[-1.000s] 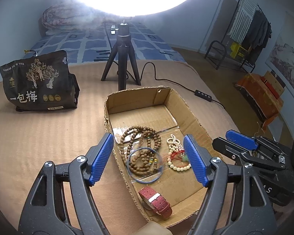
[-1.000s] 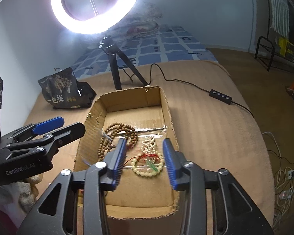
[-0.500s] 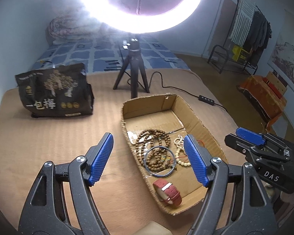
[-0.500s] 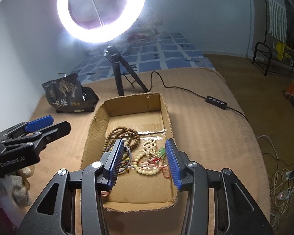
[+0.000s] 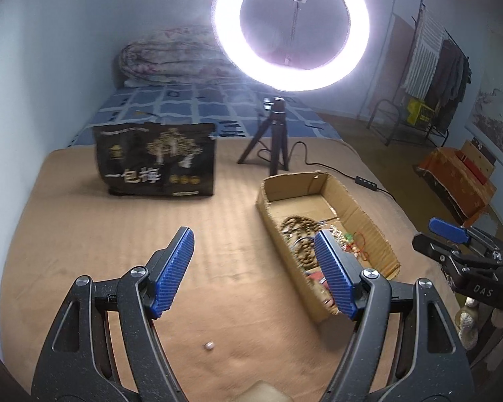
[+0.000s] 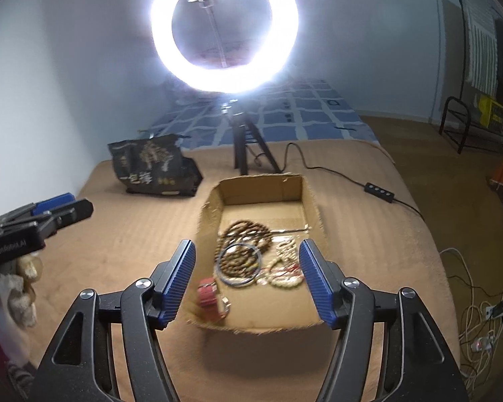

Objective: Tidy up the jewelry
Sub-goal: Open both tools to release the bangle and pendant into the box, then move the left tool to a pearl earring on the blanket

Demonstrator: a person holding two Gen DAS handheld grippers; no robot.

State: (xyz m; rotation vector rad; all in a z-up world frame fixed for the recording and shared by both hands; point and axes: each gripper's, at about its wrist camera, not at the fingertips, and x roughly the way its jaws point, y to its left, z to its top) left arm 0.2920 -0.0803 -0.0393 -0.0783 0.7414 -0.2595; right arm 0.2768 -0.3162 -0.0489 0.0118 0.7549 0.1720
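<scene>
The jewelry lies gathered in a shallow cardboard box (image 6: 261, 197) at the centre of the right wrist view, open side up so each piece can be reached from above. Inside are a brown bead string (image 6: 244, 231), a thin blue bangle (image 6: 239, 264) lying over it, a pale bead bracelet (image 6: 285, 268) at lower right, and a red watch (image 6: 211, 296) nearest the bottom edge. The right tongs (image 6: 246, 281) hang above the box with jaws spread wide and nothing between them, framing the bangle and beads, likely to pick one next. The left tongs (image 5: 255, 271) are also spread and empty, held over bare brown bedcover in the lower middle of their view, with the box off to the right, probably to stay out of the way. A small loose bead (image 5: 209, 345) sits on the bedcover (image 5: 84, 241) below them. A ring light (image 6: 224, 30) at top centre lights the box.
</scene>
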